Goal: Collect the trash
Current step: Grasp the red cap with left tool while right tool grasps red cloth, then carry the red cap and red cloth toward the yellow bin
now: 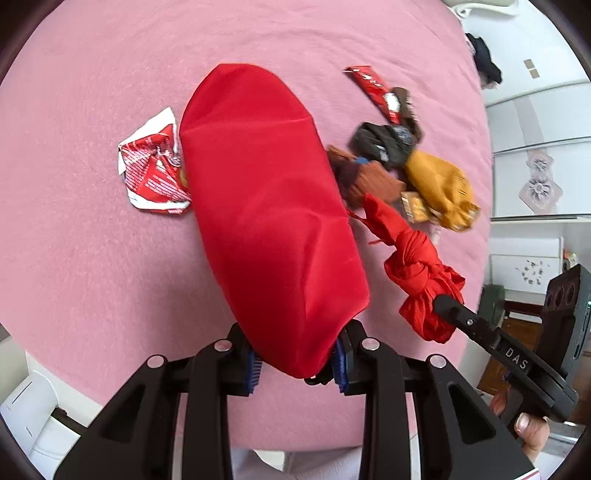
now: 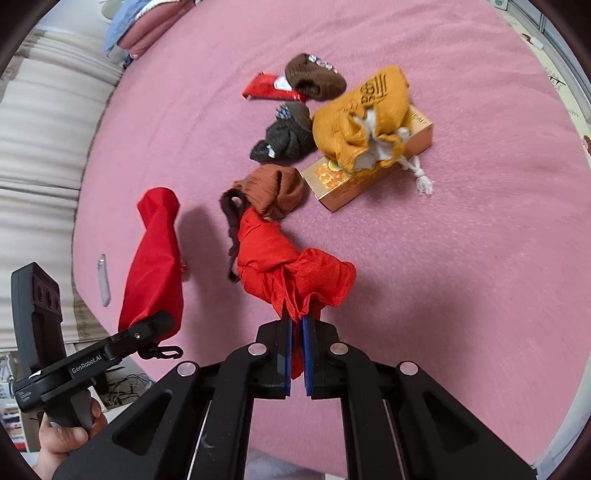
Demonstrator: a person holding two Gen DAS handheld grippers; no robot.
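Note:
My left gripper (image 1: pixel 297 363) is shut on the edge of a red cloth bag (image 1: pixel 266 206), which hangs over the pink bed (image 1: pixel 92 240); the bag also shows in the right wrist view (image 2: pixel 155 258). My right gripper (image 2: pixel 296 325) is shut on the bag's knotted red handle (image 2: pixel 284 266), seen in the left wrist view too (image 1: pixel 417 269). Trash on the bed: a crumpled red-and-white wrapper (image 1: pixel 155 166), a red snack wrapper (image 2: pixel 271 88) and a gold box (image 2: pixel 362 173).
Several balled socks lie among the trash: mustard (image 2: pixel 365 122), dark grey (image 2: pixel 288 134), brown (image 2: pixel 314 75) and rust (image 2: pixel 279 190). Pillows (image 2: pixel 144 26) lie at the bed's far left. A white cabinet (image 1: pixel 535 155) stands beyond the bed.

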